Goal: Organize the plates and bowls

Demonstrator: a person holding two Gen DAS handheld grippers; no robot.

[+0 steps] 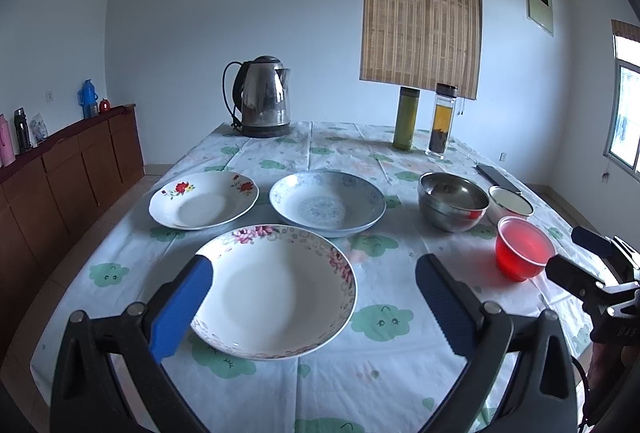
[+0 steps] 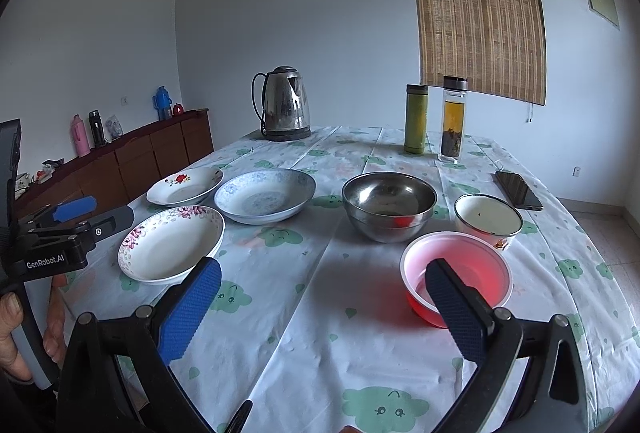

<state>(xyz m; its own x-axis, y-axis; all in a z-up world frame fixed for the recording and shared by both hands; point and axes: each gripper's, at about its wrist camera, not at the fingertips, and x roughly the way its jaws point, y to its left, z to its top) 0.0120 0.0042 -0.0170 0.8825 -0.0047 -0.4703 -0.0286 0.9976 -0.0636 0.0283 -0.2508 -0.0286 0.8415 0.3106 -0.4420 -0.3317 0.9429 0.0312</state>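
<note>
**Six dishes wait, both grippers empty**

Two grippers hover above the near edge of the table [image 1: 360, 385], jaws wide apart, holding nothing. The left gripper [image 1: 314, 303] has the pink-flowered plate [image 1: 276, 289] directly ahead, partly between its fingers. The right gripper [image 2: 324, 307] has the red bowl [image 2: 456, 277] just behind its right finger, so each hand is nearer to its own dish. Farther away lie the red-flowered plate [image 1: 204, 199] and the blue plate [image 1: 327, 201], then the steel bowl [image 2: 389, 205] and the white bowl [image 2: 488, 219]. Nothing is stacked yet.

The clothed table [image 2: 304, 317] carries three plates [image 1: 276, 289], three bowls [image 2: 389, 205], a kettle [image 1: 264, 97], two bottles [image 2: 416, 119] and a phone [image 2: 519, 189].
</note>
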